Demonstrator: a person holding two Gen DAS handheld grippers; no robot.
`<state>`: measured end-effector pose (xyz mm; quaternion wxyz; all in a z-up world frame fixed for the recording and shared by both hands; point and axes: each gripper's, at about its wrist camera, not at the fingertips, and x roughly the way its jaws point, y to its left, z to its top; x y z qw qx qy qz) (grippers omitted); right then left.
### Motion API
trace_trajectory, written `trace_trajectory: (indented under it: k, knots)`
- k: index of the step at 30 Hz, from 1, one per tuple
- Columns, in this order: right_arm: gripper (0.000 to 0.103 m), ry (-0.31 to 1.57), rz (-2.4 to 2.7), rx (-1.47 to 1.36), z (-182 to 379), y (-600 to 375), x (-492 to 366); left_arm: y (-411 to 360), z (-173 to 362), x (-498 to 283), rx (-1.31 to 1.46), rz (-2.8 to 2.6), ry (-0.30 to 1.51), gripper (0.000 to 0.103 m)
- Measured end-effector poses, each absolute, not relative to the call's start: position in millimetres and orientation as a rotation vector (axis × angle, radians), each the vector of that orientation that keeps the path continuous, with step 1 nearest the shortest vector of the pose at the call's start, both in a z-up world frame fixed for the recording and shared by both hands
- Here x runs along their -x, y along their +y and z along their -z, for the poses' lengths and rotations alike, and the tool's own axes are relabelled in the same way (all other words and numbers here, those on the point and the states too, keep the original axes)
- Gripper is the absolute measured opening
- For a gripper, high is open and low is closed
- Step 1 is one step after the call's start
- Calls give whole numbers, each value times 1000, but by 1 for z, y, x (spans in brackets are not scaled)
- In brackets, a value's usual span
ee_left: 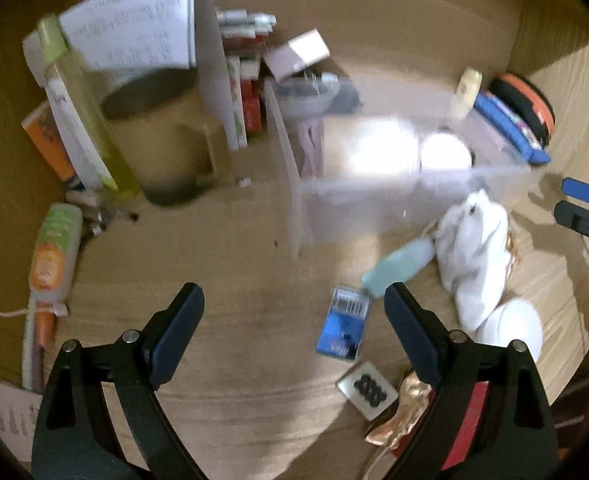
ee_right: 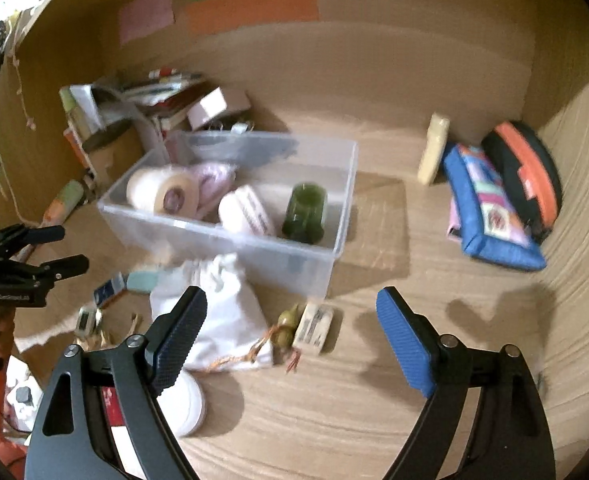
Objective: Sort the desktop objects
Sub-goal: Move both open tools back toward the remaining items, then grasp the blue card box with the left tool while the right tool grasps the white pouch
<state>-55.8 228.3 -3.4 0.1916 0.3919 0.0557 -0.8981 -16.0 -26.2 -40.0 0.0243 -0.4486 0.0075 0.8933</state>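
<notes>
A clear plastic bin [ee_right: 334, 204] on the wooden desk holds white rolls [ee_right: 162, 192] and a dark green jar [ee_right: 305, 212]; it also shows blurred in the left wrist view [ee_left: 294, 168]. In front of it lie a white cloth pouch [ee_right: 222, 312], a teal eraser [ee_left: 398, 266], a blue needle pack [ee_left: 344, 324], a small stamp block [ee_right: 315, 326] and a white round lid [ee_right: 184, 404]. My left gripper [ee_left: 294, 320] is open and empty above bare desk. My right gripper [ee_right: 292, 328] is open and empty, its left finger over the pouch.
Books, a green bottle [ee_left: 82, 108] and a cardboard box [ee_left: 166, 152] stand at the back left. A blue pencil case [ee_right: 490, 208] and an orange-black case [ee_right: 528, 172] lean at the right wall. A tube [ee_left: 52, 256] lies at the left.
</notes>
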Motion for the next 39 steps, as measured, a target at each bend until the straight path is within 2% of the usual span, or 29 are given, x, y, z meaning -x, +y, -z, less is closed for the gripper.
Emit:
trace_trajectory:
  k: [15, 22, 23, 25, 27, 29, 32, 34, 36, 39]
  knots:
    - [85, 253, 2343, -1187, 45, 171, 62, -9, 83, 19, 1541, -2623, 108, 93]
    - [85, 270, 2286, -1275, 64, 156, 77, -8, 86, 21, 1497, -2615, 110, 92]
    - [85, 264, 2276, -1280, 65, 155, 78, -8, 86, 20, 1487, -2612, 110, 90]
    - [85, 245, 2239, -1290, 67, 154, 82, -7, 85, 18, 1455, -2614, 118, 76]
    - [84, 213, 2212, -1304, 71, 156, 86, -7, 84, 16, 1433, -2614, 126, 67]
    - [83, 182, 2190, -1317, 75, 157, 89, -7, 85, 15, 1413, -2616, 129, 63]
    - [72, 211, 2193, -1291, 75, 154, 86, -10, 86, 13, 1391, -2627, 129, 50]
    - [64, 233, 2197, -1275, 76, 152, 82, -12, 86, 10, 1384, -2633, 129, 38]
    - [62, 241, 2203, -1264, 75, 152, 81, -13, 85, 9, 1378, -2645, 138, 27]
    - [59, 245, 2213, -1247, 73, 154, 79, -13, 85, 9, 1376, -2657, 140, 27]
